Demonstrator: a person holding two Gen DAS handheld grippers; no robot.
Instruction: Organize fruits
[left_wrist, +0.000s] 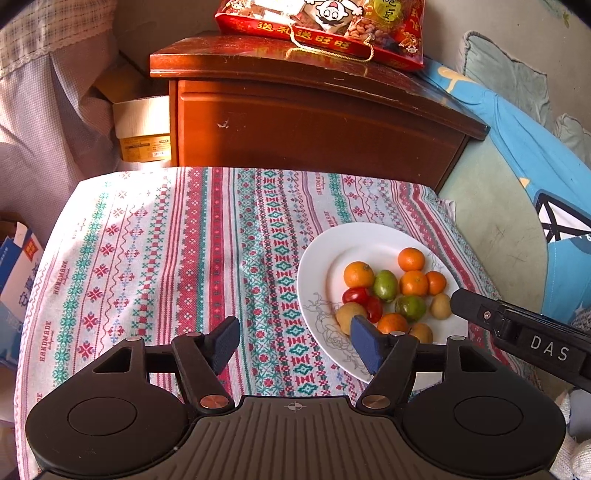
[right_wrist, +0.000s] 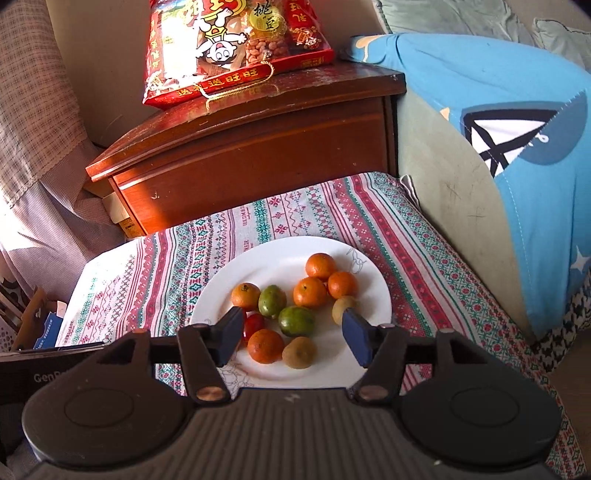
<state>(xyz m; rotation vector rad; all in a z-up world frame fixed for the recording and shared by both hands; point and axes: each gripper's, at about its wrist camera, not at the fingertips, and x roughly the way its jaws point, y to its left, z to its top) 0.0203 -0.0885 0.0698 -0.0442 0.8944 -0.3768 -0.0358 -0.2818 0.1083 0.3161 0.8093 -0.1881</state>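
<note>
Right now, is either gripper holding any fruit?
No. Both the left gripper and right gripper have open, empty jaws; the fruit sits on the plate.

This is a home, probably a bedroom. A wooden nightstand (right_wrist: 258, 147) stands near a bed with a blue cartoon quilt (right_wrist: 517, 147) and a green pillow (left_wrist: 517, 74). A red snack gift bag (right_wrist: 229, 48) lies on the nightstand, and a patterned cloth (left_wrist: 166, 258) covers a low surface.

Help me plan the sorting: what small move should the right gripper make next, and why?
Probably lower the open right gripper onto the nearest orange: all the fruit sits mixed on the white plate, and that orange lies between its spread fingers, ungrasped.
</note>
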